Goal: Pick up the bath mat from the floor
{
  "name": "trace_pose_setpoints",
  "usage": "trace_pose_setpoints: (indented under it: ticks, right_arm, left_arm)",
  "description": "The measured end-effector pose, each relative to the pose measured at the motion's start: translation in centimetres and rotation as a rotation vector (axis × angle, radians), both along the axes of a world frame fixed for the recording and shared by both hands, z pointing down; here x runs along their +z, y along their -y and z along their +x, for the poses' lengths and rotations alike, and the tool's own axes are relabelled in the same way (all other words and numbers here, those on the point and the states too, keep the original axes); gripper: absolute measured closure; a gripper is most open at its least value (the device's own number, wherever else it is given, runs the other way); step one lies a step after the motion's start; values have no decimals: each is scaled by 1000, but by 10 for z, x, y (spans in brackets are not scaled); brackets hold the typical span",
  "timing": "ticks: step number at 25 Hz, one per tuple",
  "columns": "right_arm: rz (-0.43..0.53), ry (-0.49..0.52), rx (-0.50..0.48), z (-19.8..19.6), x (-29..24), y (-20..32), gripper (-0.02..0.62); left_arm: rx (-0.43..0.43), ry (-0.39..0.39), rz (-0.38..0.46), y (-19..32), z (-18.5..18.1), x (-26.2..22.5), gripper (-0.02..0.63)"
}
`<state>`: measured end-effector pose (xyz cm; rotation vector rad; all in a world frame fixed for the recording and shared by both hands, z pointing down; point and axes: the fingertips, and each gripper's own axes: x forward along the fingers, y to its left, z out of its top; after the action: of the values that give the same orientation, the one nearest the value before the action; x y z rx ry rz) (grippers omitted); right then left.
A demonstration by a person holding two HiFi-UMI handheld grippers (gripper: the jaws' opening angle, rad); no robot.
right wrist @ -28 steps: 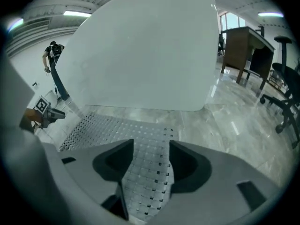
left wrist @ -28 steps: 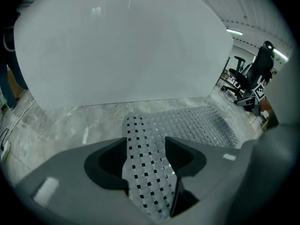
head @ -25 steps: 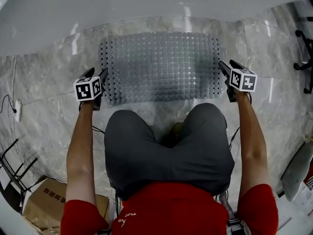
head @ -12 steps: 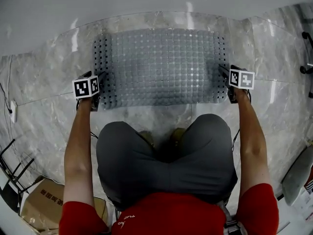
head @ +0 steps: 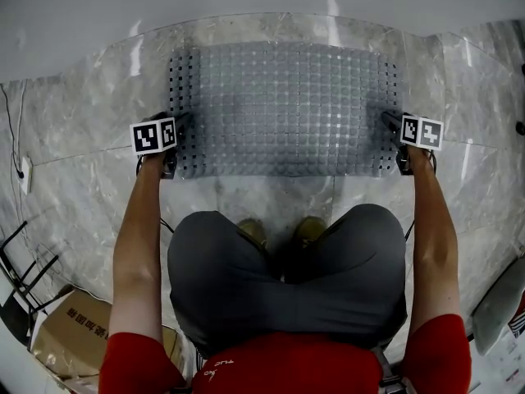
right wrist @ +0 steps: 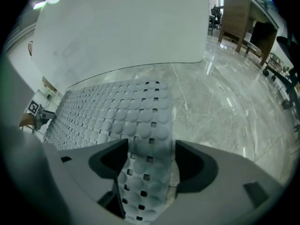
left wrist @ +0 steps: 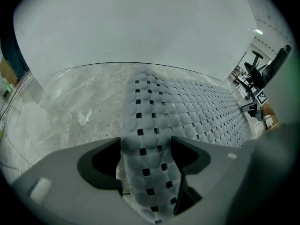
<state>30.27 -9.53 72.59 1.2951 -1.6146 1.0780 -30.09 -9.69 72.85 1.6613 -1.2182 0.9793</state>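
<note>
Left tongs point(head: 179, 130) and right tongs point(head: 392, 125), on arms stretched forward and down, are opening wide; each straddles one short end of the bath mat point(head: 283, 109) on the floor point(head: 82, 138).

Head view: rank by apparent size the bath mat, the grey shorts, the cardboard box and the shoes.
1. bath mat and grey shorts: about alike; the shorts are nearer the camera, so unranked.
2. cardboard box, partly hidden.
3. shoes, only tips showing.

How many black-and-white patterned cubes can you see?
2. One black-and-white marker cube sits by the grey bumpy rubber bath mat's left edge, the other by its right edge.
</note>
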Motion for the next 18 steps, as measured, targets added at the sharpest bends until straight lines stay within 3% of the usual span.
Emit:
trace_pose_setpoints:
  ticks: [6,10,12,15,18]
  right_arm:
    - [31,6,12,-6,-3,0,325]
    - [42,80,25,-21,-8,-1,461]
    - [54,101,32,-25,-11,-1,512]
    - [95,130,37,-31,-22,0,538]
    - [155,164,34,-38,-41,0,548]
  left_arm:
    - [17,28,23,0,4,-3,305]
    - [76,13,24,0,20,-7,430]
    - [95,-12,34,1,26,-10,486]
    - [114,-75,56,-1,33,-18,543]
    - [136,-144,104,-3,41,-36,560]
